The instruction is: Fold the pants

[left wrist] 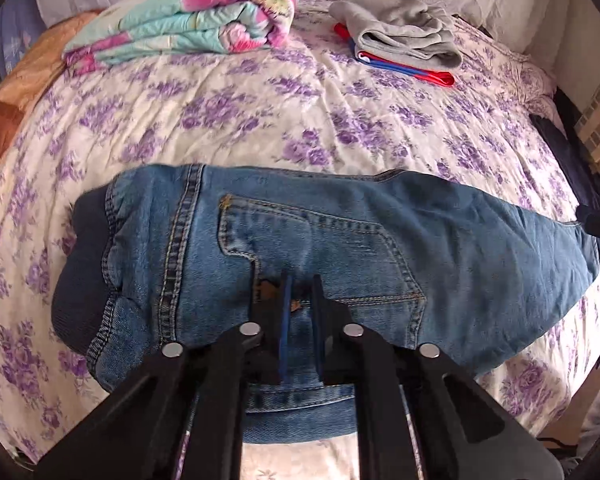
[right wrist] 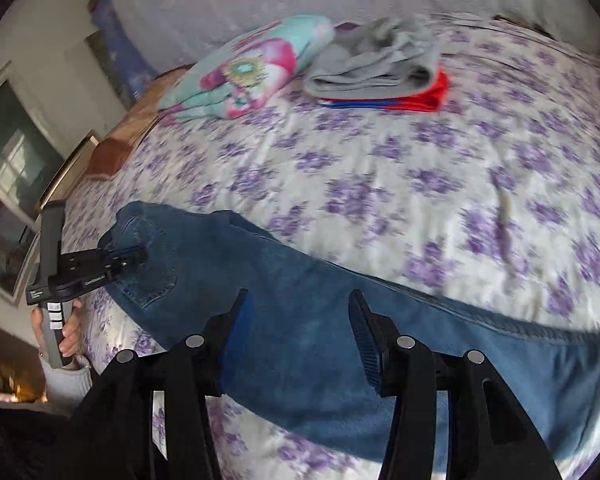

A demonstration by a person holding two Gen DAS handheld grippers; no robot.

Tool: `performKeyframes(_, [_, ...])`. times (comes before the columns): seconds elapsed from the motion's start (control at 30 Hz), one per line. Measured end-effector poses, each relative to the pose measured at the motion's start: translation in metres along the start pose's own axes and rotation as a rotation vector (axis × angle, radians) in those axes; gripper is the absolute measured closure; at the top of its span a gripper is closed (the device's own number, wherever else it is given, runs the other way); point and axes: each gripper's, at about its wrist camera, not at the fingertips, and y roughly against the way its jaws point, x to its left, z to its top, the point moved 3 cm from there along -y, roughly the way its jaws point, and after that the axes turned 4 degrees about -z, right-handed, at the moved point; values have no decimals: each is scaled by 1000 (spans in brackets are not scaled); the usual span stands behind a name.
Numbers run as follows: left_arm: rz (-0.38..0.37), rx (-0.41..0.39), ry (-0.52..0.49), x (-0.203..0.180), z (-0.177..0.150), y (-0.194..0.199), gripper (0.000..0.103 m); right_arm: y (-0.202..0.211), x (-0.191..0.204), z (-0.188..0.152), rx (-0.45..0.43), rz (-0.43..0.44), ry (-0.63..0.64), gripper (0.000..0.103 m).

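Observation:
Blue jeans [left wrist: 340,240] lie across the near side of the bed, waistband to the left, back pocket up, legs running right. My left gripper [left wrist: 300,284] rests on the seat of the jeans by the back pocket, jaws nearly closed with a narrow gap; no cloth shows clamped between them. It also shows in the right wrist view [right wrist: 140,256], tip on the jeans [right wrist: 320,320] near the waist. My right gripper [right wrist: 298,300] is open and empty, hovering above the jeans' leg. The right wrist view is blurred.
The bed [left wrist: 300,120] has a white cover with purple flowers. A folded floral quilt [left wrist: 188,16] lies at the far left. Folded grey clothing [left wrist: 400,32] sits on a red and blue garment [left wrist: 420,72] at the far right. An orange blanket [left wrist: 16,92] lies along the left edge.

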Motion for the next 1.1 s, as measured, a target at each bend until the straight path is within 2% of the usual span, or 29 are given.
performKeyframes(0.1, [-51, 5, 11, 12, -11, 6, 101, -46, 47, 42, 58, 110, 165, 53])
performKeyframes(0.27, [23, 11, -60, 3, -17, 6, 101, -104, 84, 76, 179, 171, 341, 53])
performKeyframes(0.37, [38, 25, -82, 2, -14, 5, 101, -127, 86, 77, 262, 214, 383, 53])
performKeyframes(0.5, [-18, 40, -69, 10, -11, 5, 101, -146, 87, 62, 409, 343, 436, 50])
performKeyframes(0.53, [-24, 43, -69, 10, -11, 5, 101, -149, 89, 59, 423, 346, 472, 50])
performKeyframes(0.6, [-16, 47, -78, 8, -11, 4, 101, -157, 94, 59, 454, 392, 496, 39])
performKeyframes(0.67, [7, 48, -92, 5, -10, 2, 101, -165, 101, 65, 455, 462, 474, 38])
performKeyframes(0.77, [20, 44, -95, 4, -9, 2, 101, -178, 112, 72, 464, 471, 477, 38])
performKeyframes(0.83, [8, 39, -87, 7, -10, 3, 101, -172, 109, 75, 445, 484, 478, 48])
performKeyframes(0.9, [-4, 34, -83, 8, -11, 4, 101, -161, 98, 78, 409, 494, 478, 72])
performKeyframes(0.97, [2, 33, -89, 7, -11, 3, 101, -154, 82, 81, 396, 487, 430, 83])
performKeyframes(1.03, [19, 34, -105, 4, -10, 2, 101, -153, 73, 82, 380, 466, 395, 90])
performKeyframes(1.1, [33, 35, -116, 2, -10, 2, 101, -152, 72, 83, 348, 426, 370, 91])
